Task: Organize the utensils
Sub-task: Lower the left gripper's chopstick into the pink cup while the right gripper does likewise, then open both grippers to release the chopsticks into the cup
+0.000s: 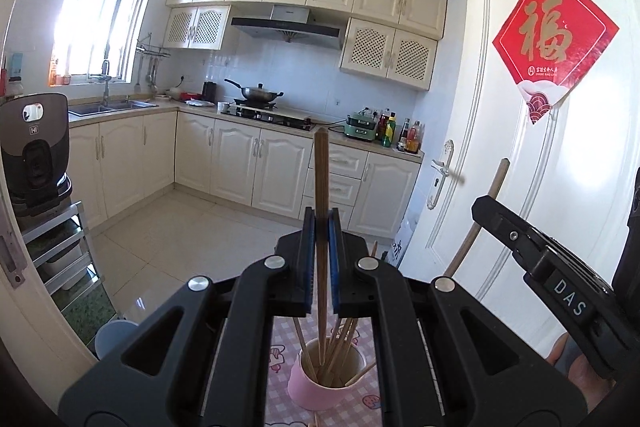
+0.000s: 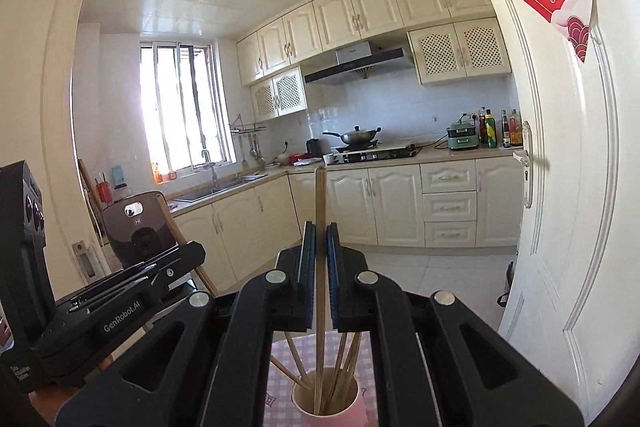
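Wooden chopsticks stand upright, one clamped in each near-level gripper's jaws.

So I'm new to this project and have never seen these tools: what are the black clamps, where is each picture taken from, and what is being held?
Each black clamp is a hand-held two-finger gripper, and a person carries one in each hand. A wide-angle camera on each looks along its fingers, which bends the kitchen behind. One picture is from the left gripper, the other from the right gripper. Each is shut on one upright wooden chopstick: the left chopstick and the right chopstick. Below, on a pink checked tablecloth, stands a pink cup holding more chopsticks. The left view also shows the right gripper at its edge.
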`<state>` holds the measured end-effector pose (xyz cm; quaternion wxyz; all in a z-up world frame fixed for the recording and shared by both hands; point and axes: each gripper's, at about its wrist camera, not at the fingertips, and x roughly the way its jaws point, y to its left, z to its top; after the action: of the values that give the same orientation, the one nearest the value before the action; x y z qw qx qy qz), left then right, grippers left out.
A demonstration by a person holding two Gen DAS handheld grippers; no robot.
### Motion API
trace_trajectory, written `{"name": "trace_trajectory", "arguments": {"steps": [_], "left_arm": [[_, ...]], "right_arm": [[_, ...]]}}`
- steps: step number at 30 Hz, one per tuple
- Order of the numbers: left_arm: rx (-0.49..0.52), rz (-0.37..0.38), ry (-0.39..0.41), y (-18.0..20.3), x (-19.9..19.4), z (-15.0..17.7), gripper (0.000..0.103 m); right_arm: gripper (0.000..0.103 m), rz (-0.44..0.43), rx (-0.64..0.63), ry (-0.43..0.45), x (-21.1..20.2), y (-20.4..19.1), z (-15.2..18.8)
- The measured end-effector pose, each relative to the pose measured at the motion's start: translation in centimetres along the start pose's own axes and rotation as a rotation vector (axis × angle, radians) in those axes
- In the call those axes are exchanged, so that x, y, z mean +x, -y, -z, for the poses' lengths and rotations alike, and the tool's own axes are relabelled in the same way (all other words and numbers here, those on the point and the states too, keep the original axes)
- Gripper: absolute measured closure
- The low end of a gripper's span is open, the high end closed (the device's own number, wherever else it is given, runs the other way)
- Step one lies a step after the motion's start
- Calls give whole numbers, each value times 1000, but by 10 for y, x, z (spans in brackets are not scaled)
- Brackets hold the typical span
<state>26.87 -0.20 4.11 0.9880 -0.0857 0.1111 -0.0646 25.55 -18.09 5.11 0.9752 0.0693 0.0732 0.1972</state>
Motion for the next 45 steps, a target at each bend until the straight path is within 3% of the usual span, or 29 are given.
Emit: {"name": "trace_trajectory", "arguments": {"steps": [21, 41, 45], "left_arm": [[3, 38, -114, -16, 27, 62, 97], [-5, 48, -220, -19, 35, 77, 96], [-5, 49, -232, -19, 32, 78, 96]], "right_arm": [[99, 25, -20, -118, 23, 7, 71], [97, 47, 15, -163, 18, 9, 79], [84, 45, 19, -164, 14, 7, 79]]}}
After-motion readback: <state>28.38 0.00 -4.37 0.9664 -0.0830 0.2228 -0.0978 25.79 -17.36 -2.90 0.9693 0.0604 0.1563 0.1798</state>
